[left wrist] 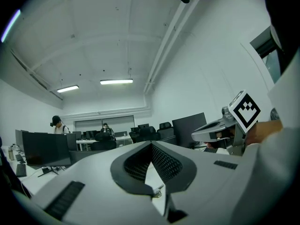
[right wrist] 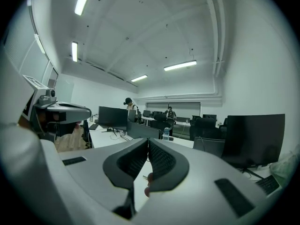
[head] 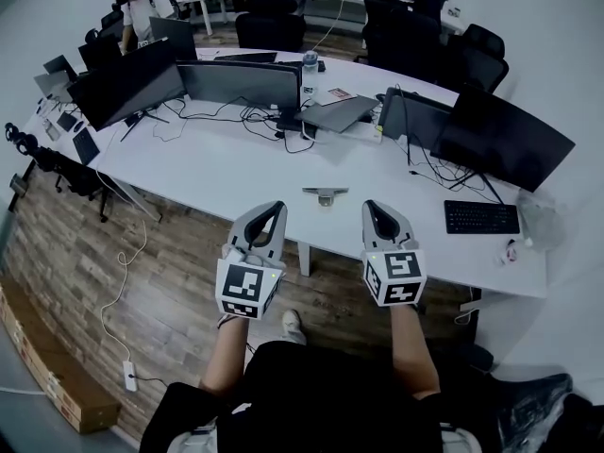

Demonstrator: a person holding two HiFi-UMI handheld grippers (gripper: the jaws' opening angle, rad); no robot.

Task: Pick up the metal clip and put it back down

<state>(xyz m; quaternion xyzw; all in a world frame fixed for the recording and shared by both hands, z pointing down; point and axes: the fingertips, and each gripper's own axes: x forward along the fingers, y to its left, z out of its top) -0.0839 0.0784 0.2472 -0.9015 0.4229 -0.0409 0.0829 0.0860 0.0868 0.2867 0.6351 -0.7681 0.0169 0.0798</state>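
Observation:
The metal clip (head: 326, 194) lies on the white table (head: 236, 173), near its front edge and about midway between my two grippers. In the head view both grippers hover over the floor just short of that edge, pointing toward the clip. My left gripper (head: 275, 207) is shut with nothing between its pads, and in its own view the jaw tips (left wrist: 151, 143) meet. My right gripper (head: 375, 206) is also shut and empty, its tips (right wrist: 148, 139) touching. Each gripper view catches the other gripper at its side: the right one (left wrist: 211, 131) and the left one (right wrist: 65, 111).
Several dark monitors (head: 241, 83) stand along the table, with a closed laptop (head: 335, 113), a water bottle (head: 310, 72), tangled cables and a black keyboard (head: 481, 217) at the right. A person (head: 142, 8) stands at the far left. A power strip (head: 129, 376) lies on the wooden floor.

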